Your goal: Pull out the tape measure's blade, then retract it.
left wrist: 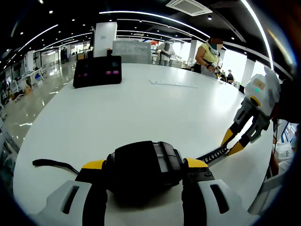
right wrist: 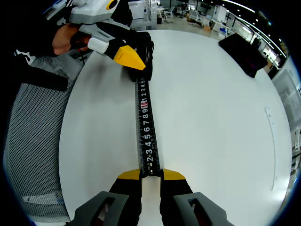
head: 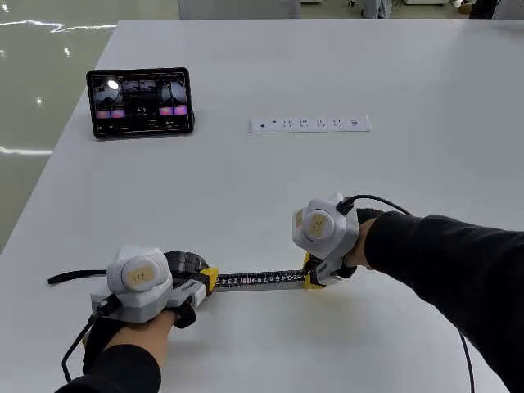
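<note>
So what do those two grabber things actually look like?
Both the left gripper and the right gripper have rounded pale grey bodies with a yellowish round spot on top, and dark fingers with yellow tips. A black cable runs off each. The person wears black sleeves.

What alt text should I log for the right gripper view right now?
The right tool pinches the end of the tape measure's blade, which runs straight up the white table to the black case, clamped by the left tool. A dark tablet stands at upper right.
</note>
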Demonstrator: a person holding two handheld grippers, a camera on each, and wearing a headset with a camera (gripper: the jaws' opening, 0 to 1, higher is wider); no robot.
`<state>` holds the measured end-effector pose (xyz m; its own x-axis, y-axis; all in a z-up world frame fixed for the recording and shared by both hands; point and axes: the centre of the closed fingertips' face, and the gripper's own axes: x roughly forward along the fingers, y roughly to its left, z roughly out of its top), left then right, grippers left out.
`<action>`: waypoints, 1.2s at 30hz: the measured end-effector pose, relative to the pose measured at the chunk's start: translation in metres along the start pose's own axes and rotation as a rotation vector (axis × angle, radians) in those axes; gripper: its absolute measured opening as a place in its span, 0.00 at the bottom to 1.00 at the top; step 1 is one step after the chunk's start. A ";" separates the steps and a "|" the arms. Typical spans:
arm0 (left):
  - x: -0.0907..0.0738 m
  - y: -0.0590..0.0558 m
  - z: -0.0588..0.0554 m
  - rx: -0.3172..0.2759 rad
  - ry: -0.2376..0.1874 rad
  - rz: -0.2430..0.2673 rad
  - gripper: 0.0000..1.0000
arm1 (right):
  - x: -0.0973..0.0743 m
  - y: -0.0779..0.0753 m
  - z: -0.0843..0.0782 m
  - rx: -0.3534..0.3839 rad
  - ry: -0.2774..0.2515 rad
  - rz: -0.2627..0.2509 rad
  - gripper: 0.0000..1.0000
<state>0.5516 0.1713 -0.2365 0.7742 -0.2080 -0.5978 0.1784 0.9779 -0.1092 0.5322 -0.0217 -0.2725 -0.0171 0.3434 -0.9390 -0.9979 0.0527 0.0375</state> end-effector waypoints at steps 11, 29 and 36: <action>0.001 0.000 -0.001 0.000 -0.001 -0.001 0.60 | 0.002 0.000 0.004 -0.005 -0.004 0.003 0.10; 0.000 0.000 -0.001 -0.002 0.003 -0.004 0.60 | 0.005 0.001 0.010 -0.001 -0.008 0.001 0.10; 0.000 0.000 0.000 -0.007 0.000 -0.009 0.59 | 0.006 0.001 0.013 -0.006 -0.011 0.004 0.10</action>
<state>0.5516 0.1717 -0.2367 0.7725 -0.2164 -0.5970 0.1810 0.9762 -0.1195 0.5322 -0.0072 -0.2732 -0.0208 0.3541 -0.9350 -0.9982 0.0458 0.0396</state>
